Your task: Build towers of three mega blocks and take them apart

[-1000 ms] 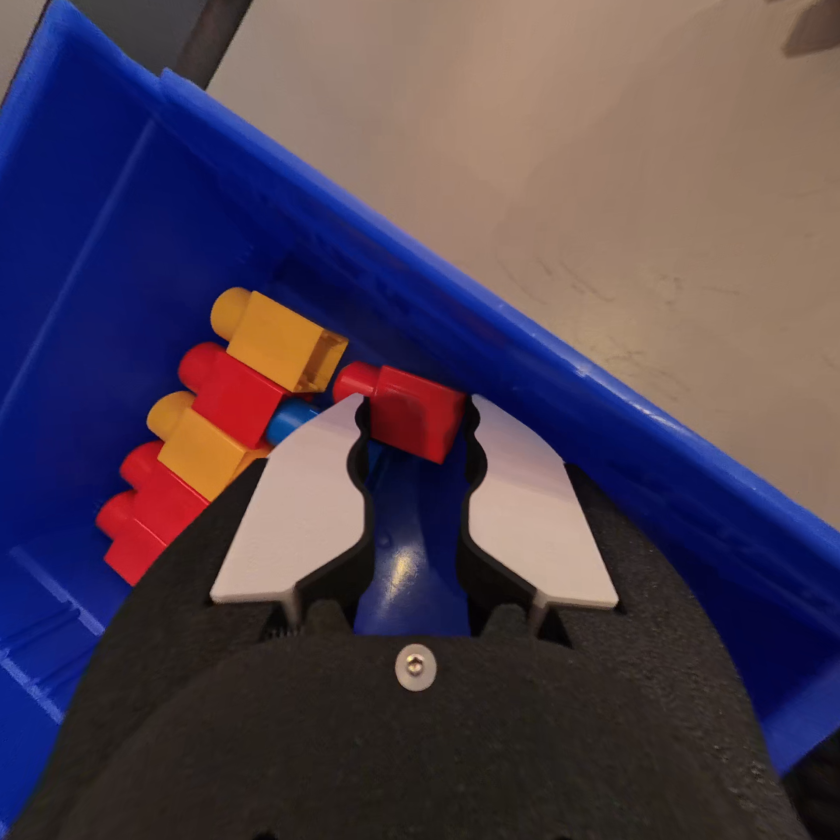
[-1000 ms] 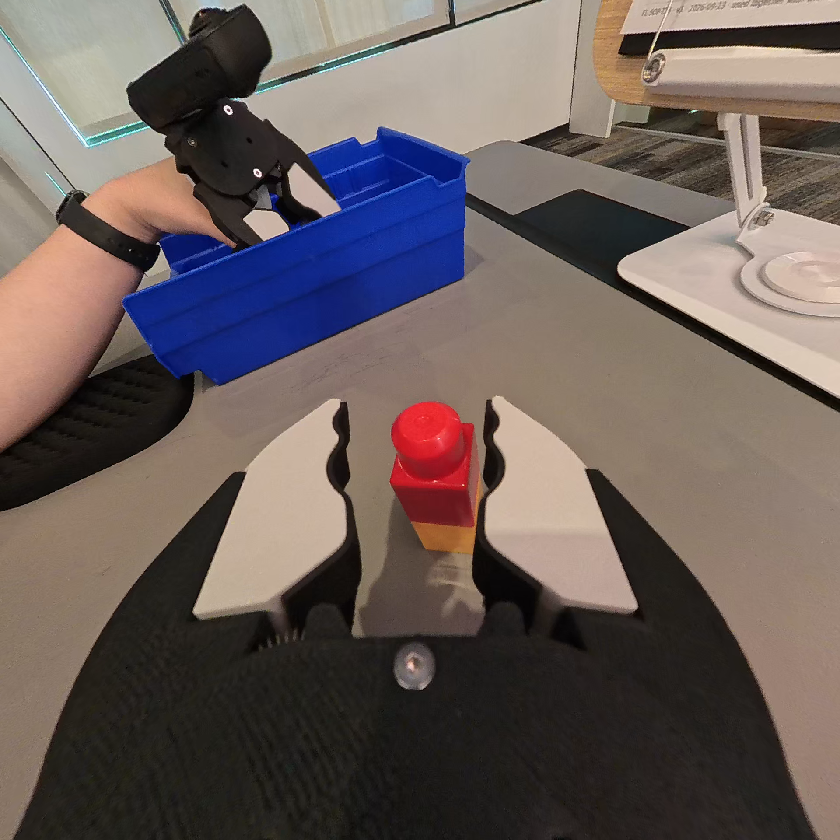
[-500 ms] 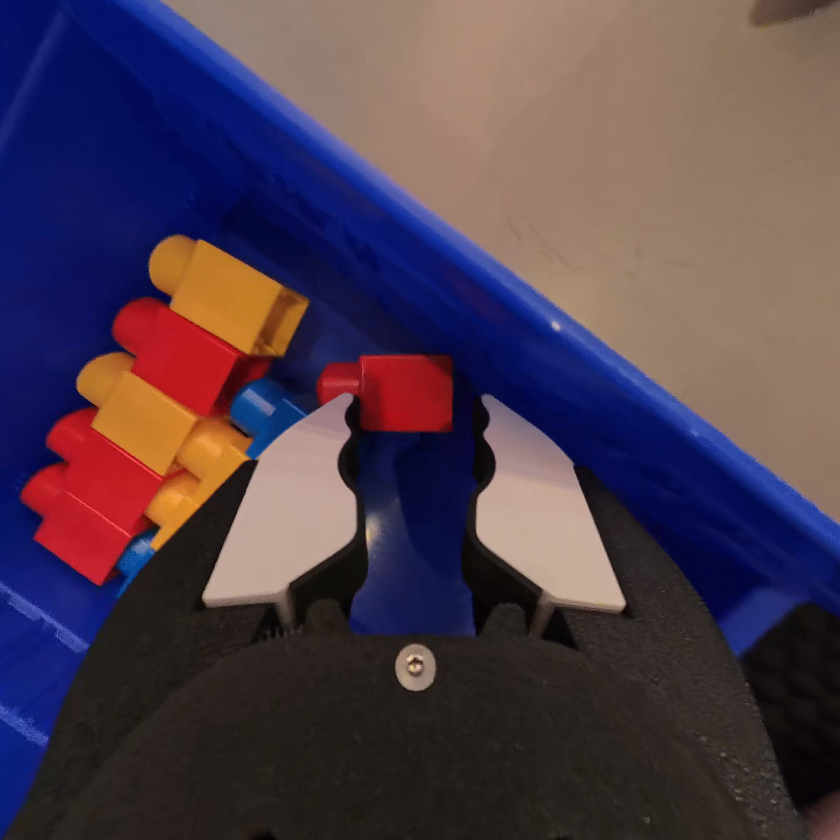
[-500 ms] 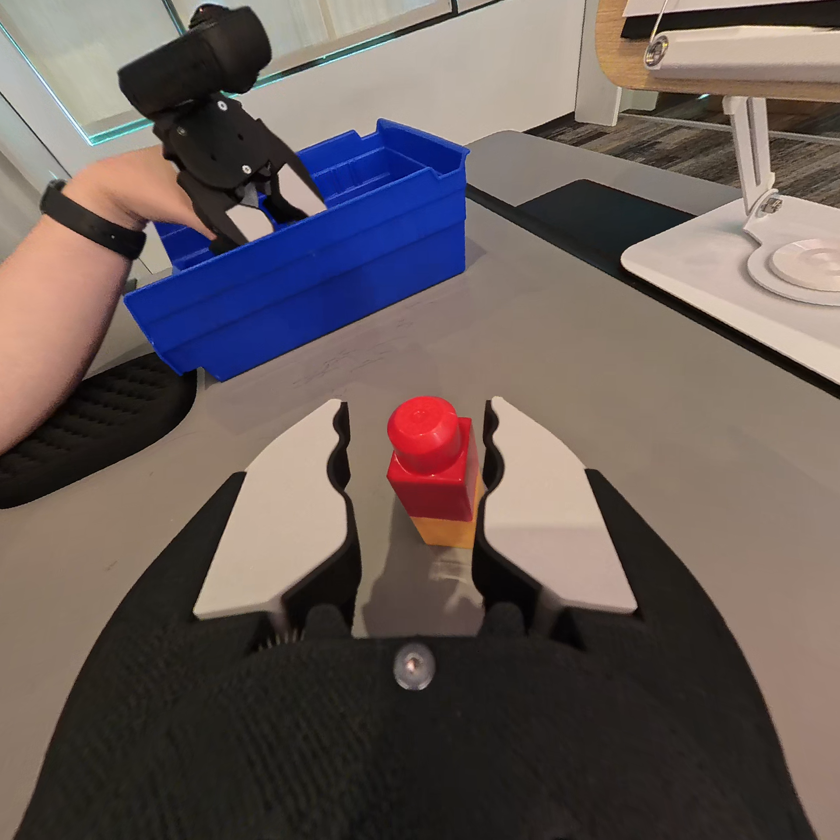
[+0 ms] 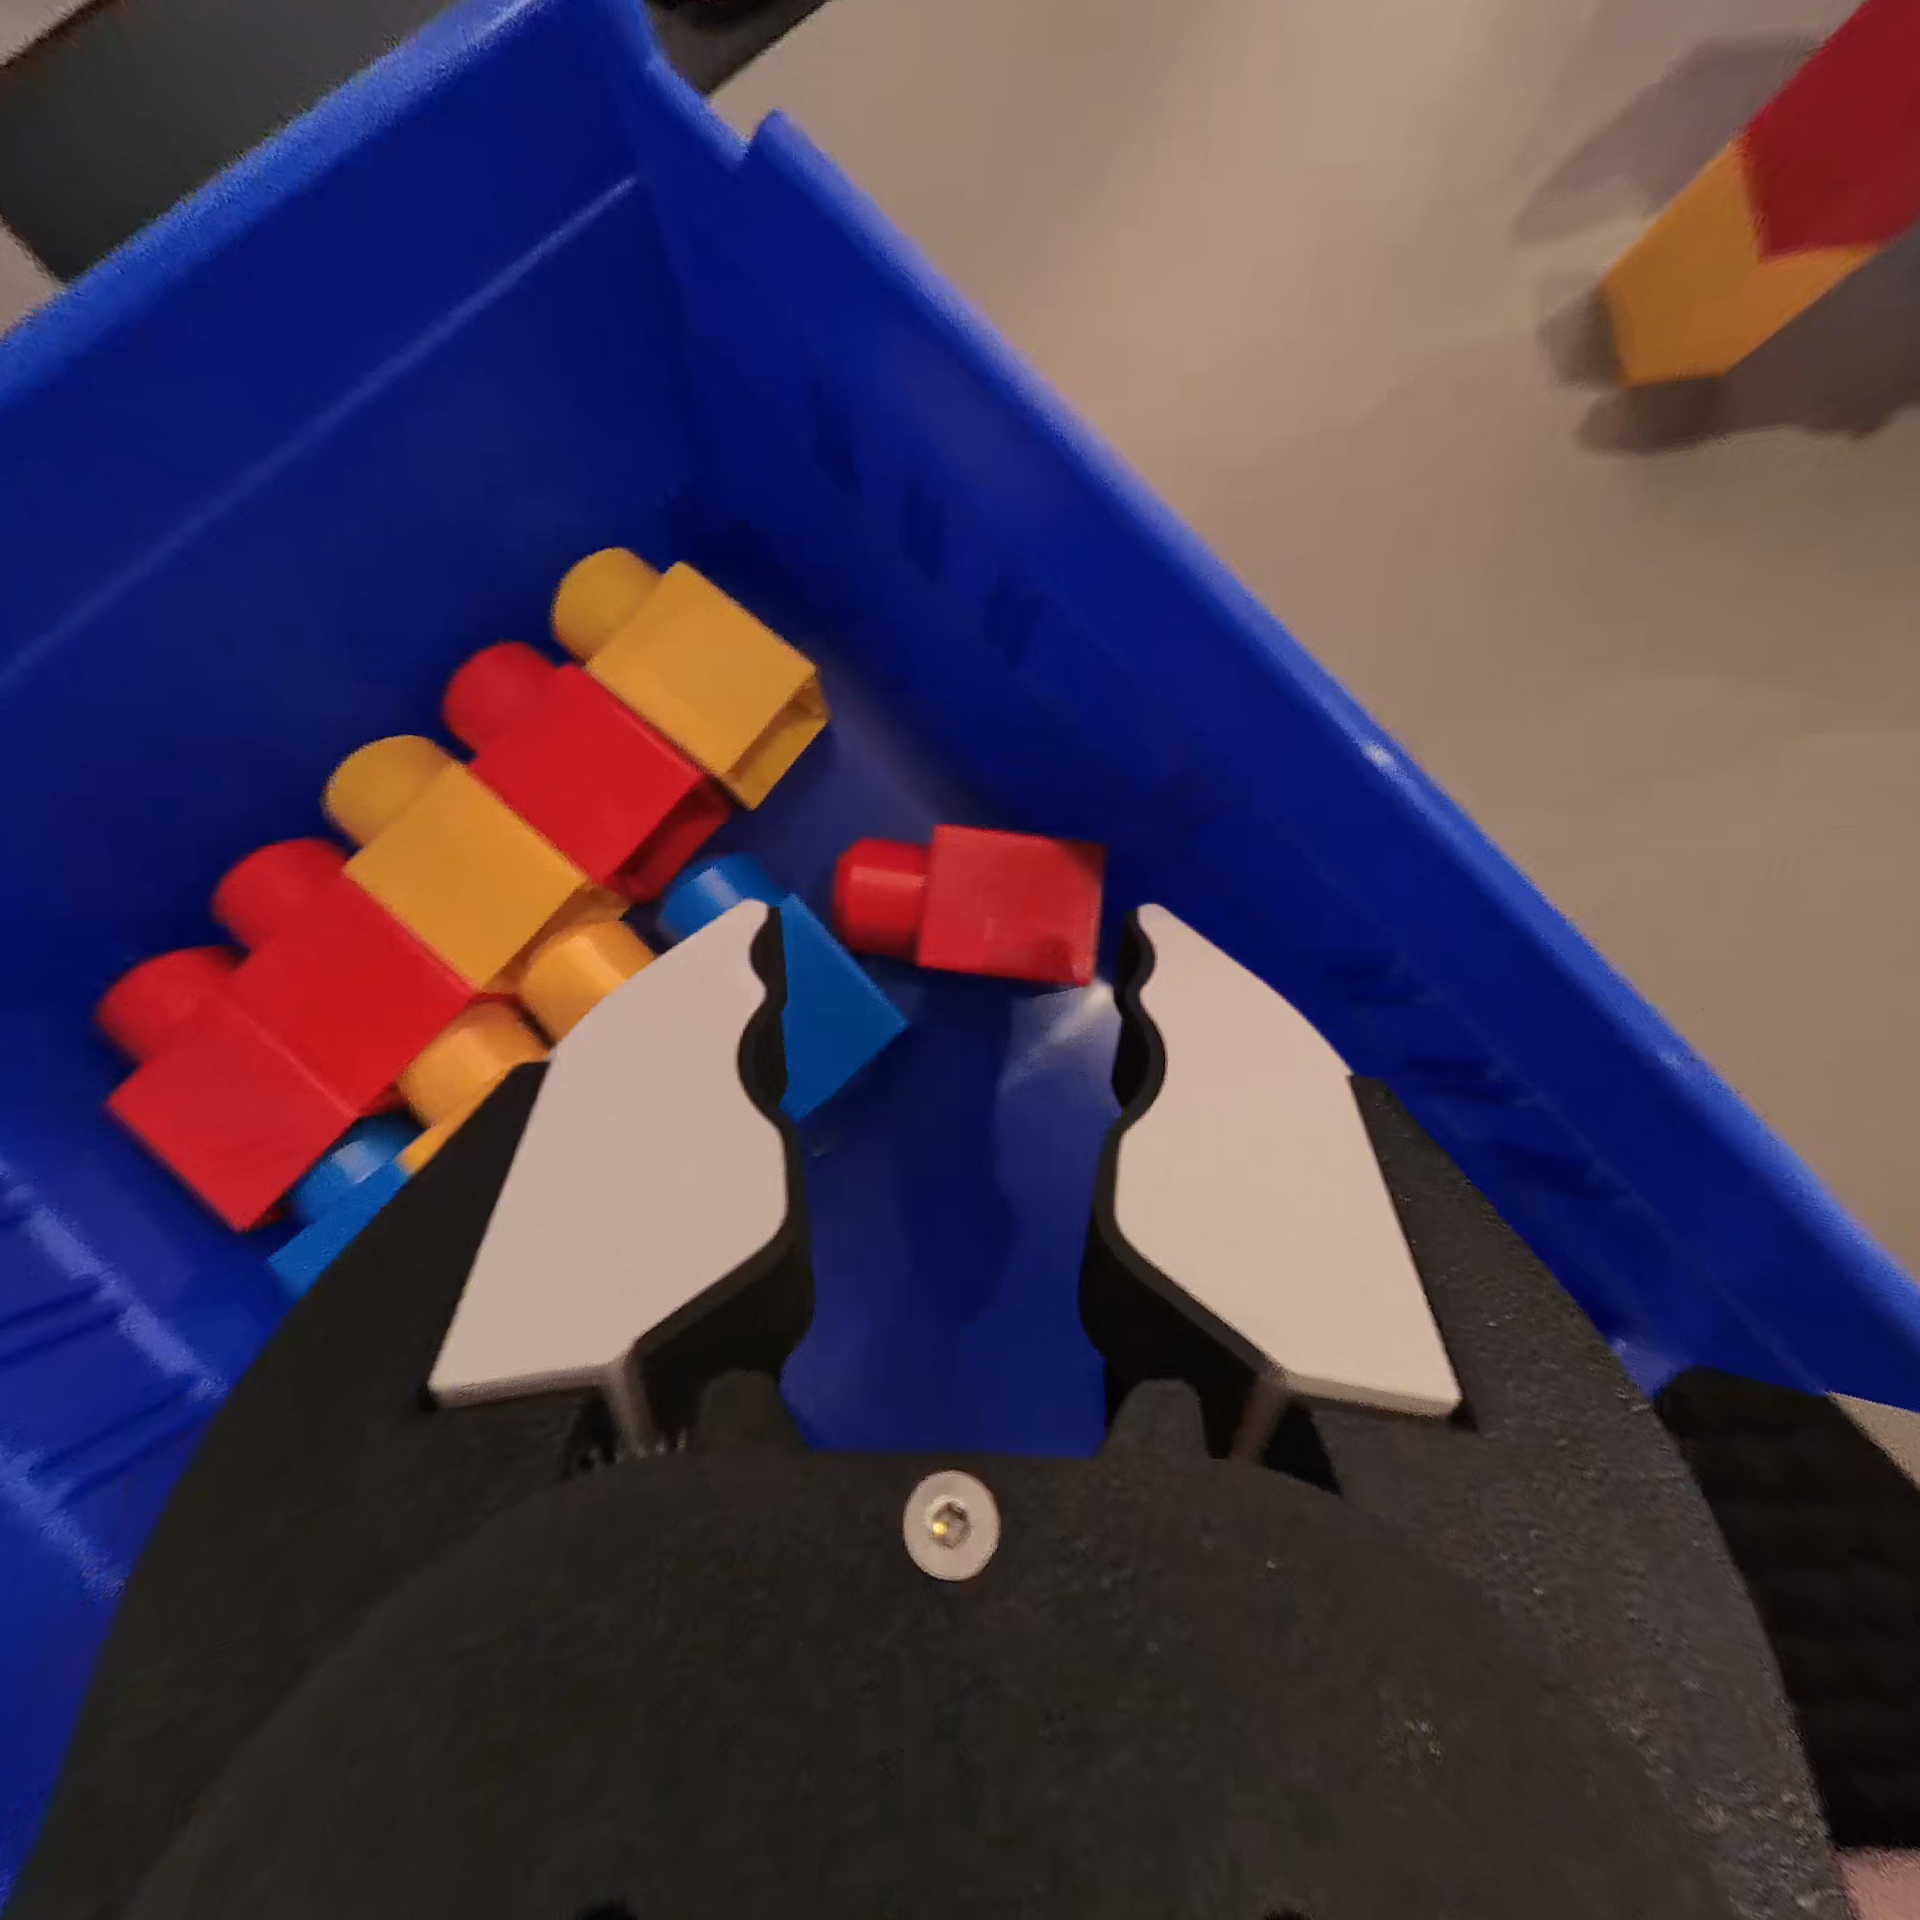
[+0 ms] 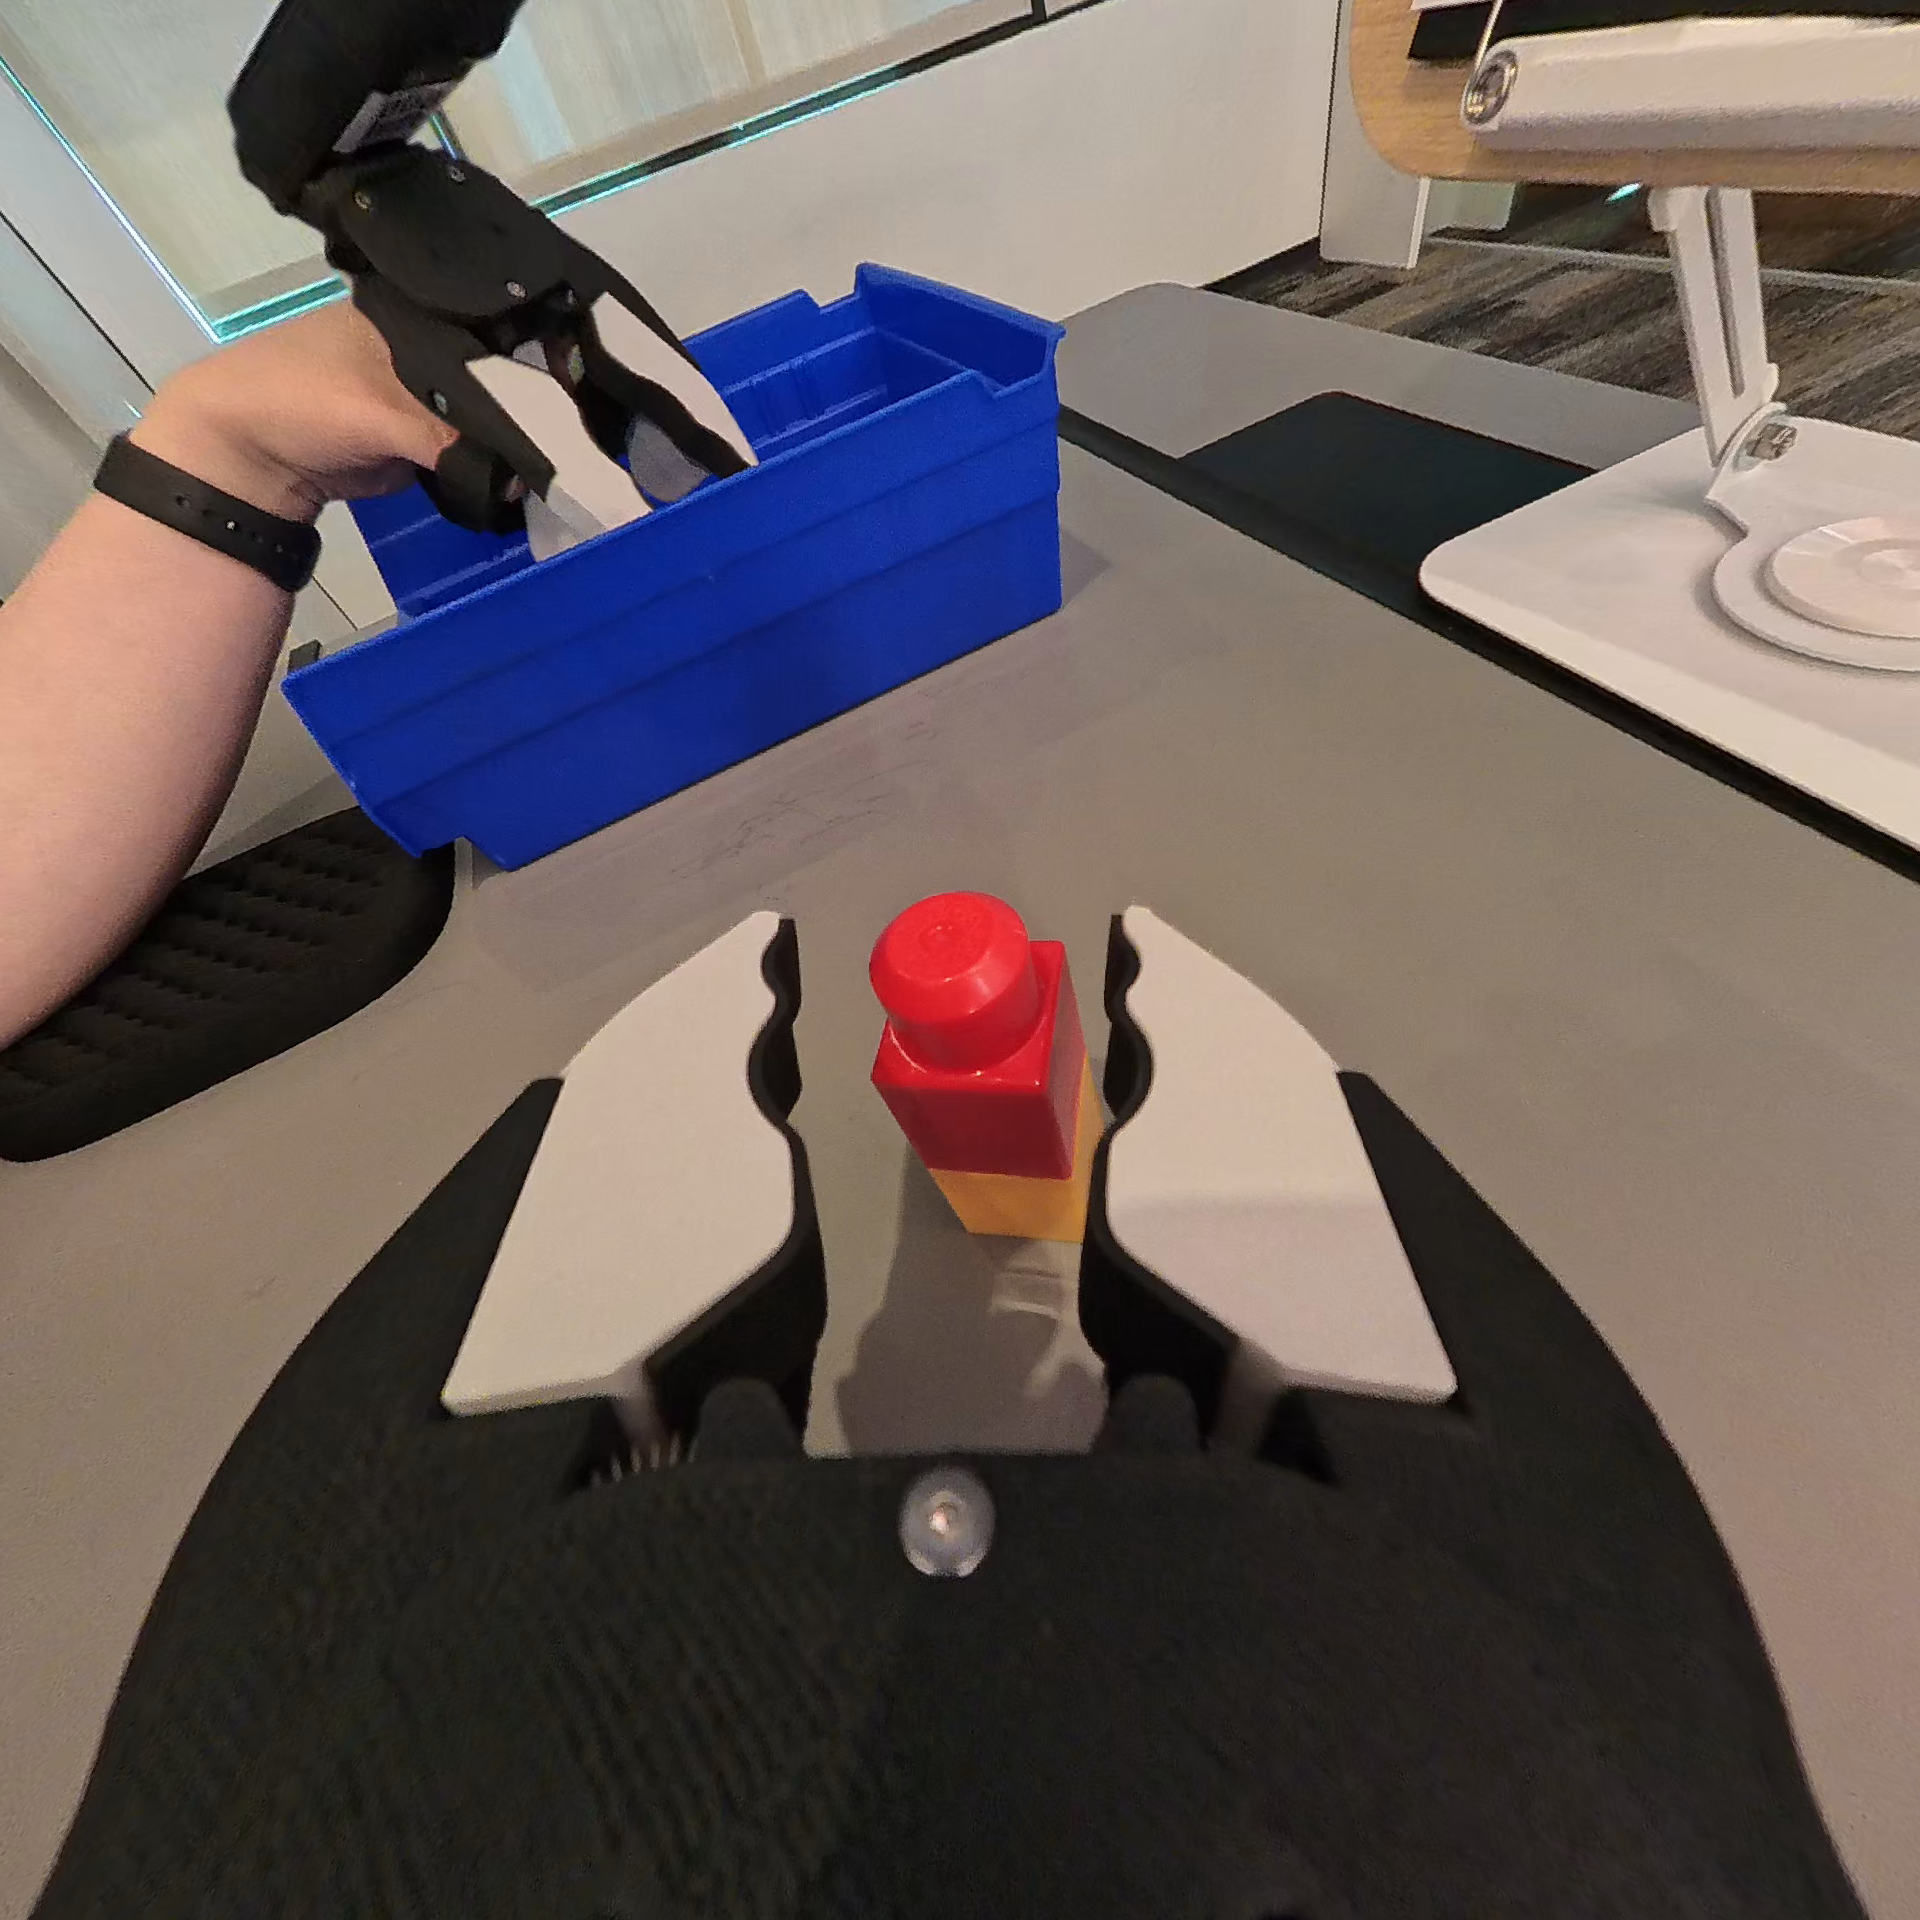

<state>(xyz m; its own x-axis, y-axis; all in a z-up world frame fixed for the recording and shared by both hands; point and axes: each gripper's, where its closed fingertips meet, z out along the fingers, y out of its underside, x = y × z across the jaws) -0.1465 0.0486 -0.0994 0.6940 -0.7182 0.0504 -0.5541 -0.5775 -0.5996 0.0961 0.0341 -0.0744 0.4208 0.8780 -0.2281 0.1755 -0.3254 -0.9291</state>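
My left gripper is open over the blue bin. A single red block lies on its side on the bin floor just beyond the fingertips, touching neither pad. A pile of several red, yellow and blue blocks lies to its left. My right gripper is open on the grey table, its fingers on either side of a two-block tower, red on yellow, with a clear gap on the left side. The tower also shows blurred in the left wrist view. The left gripper also shows above the bin in the right wrist view.
A person's forearm with a black wristband holds the left gripper. A black padded rest lies left of the bin. A white stand base and a dark mat lie at the right.
My left jaws opened and let go of the red block, which now lies loose in the bin. The left gripper drew back a little. The right gripper and tower stayed put.
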